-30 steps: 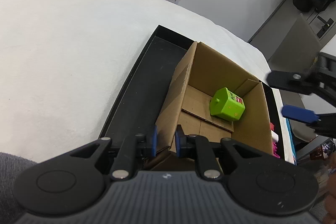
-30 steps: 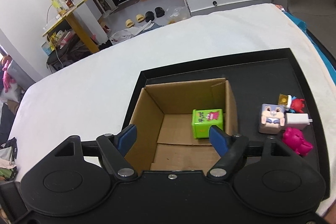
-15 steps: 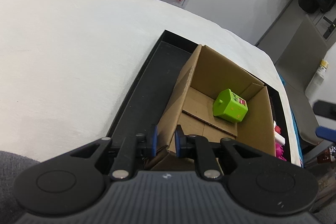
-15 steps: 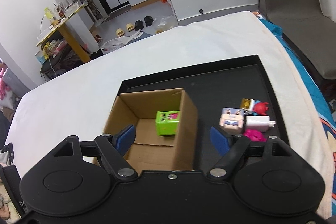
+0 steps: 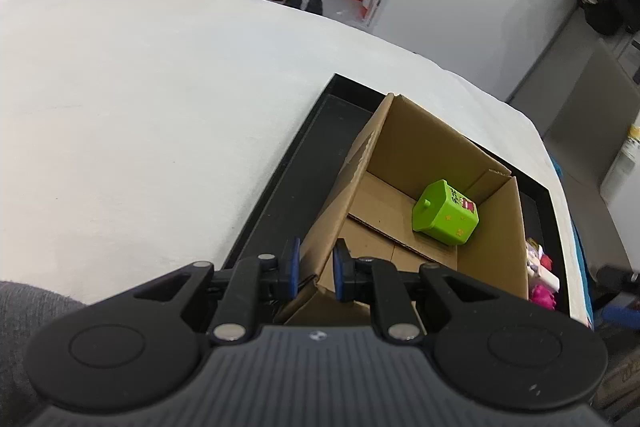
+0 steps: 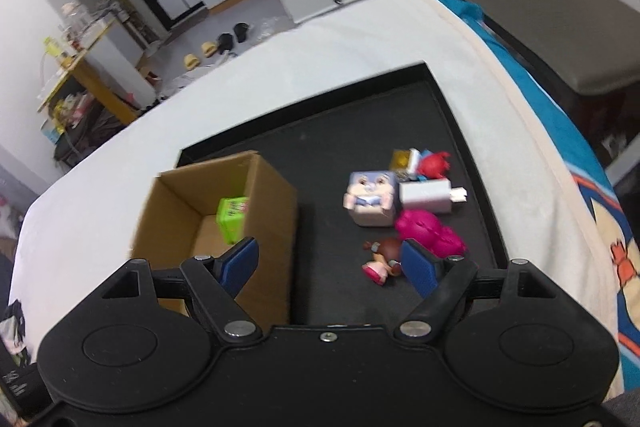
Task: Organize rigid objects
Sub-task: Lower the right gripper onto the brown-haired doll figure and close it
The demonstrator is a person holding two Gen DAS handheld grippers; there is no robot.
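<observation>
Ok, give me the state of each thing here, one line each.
Box: open, upright on tray, corner clamped by left gripper.
Green cube: inside box, tilted.
Left gripper: shut on box.
Right gripper: open, empty.
Toys: loose on tray, outside box.
Tray: flat on white cover.

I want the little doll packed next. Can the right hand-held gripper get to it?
Probably yes. The right hand-held gripper is open and empty, and the doll lies uncovered on the black tray just ahead.

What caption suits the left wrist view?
Left gripper clamps the cardboard box wall; green cube toy lies inside.
</observation>
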